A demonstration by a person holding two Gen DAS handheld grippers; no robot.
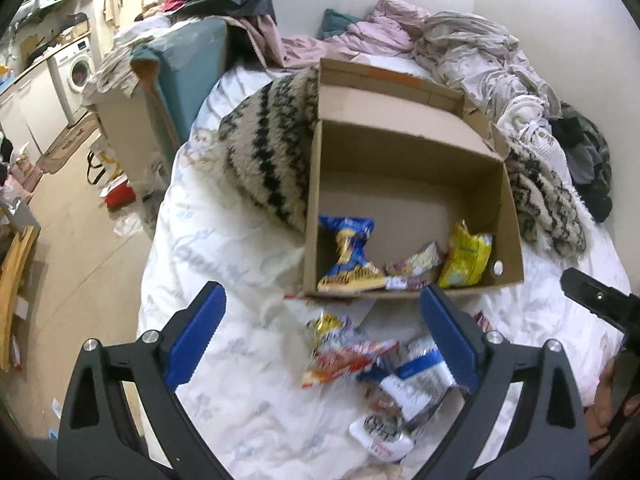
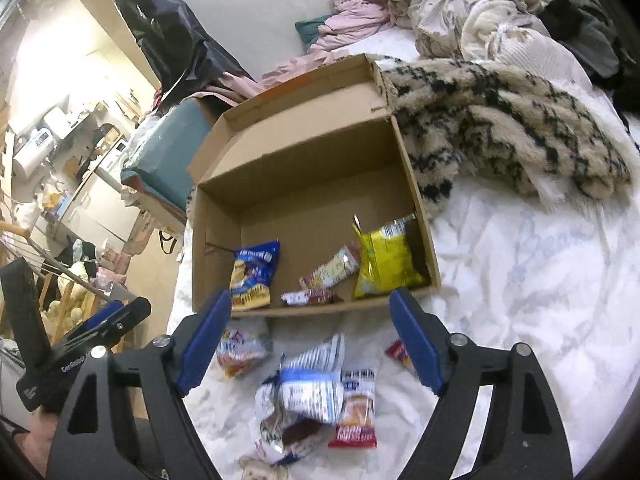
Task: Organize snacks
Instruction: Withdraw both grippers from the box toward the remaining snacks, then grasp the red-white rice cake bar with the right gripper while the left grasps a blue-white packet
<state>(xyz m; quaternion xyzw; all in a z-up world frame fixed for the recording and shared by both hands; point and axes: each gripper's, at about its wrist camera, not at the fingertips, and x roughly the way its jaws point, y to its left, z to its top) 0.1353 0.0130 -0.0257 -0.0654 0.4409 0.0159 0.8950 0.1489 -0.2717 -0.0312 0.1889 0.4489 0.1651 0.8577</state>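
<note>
A brown cardboard box (image 1: 412, 184) sits open on a white bed (image 1: 224, 240). Inside, near the front wall, lie a blue snack bag (image 1: 350, 254), a small pale bar (image 1: 414, 266) and a yellow bag (image 1: 466, 258). More snack packs (image 2: 316, 388) lie in a pile on the bed, just in front of the box. The left claw (image 1: 324, 334) is wide open with nothing in it. The right claw (image 2: 312, 338) is wide open and empty too
</note>
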